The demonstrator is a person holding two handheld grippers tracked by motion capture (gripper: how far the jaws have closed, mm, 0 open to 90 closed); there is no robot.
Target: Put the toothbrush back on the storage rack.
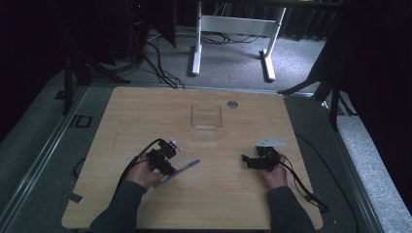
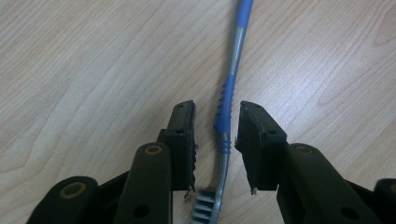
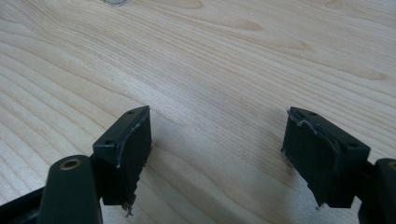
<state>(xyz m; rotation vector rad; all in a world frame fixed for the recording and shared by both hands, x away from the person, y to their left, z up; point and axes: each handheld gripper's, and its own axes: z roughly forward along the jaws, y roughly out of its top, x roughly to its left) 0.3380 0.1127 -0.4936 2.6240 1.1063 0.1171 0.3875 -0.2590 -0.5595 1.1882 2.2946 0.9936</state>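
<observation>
Blue-and-grey plastic toothbrush point(image 2: 226, 116) lies flat on the wooden table point(image 1: 218, 194), lower-left of centre in the high view, left gripper point(image 2: 217, 109) straddling its handle with pads seemingly not yet touching, probably for pickup, right gripper point(image 3: 217, 116) spread, idle.

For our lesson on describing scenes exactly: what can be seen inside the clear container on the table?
Nothing shows inside the clear container; through its walls only the wooden table appears. From this distance, something very small or transparent inside could not be made out.
</observation>
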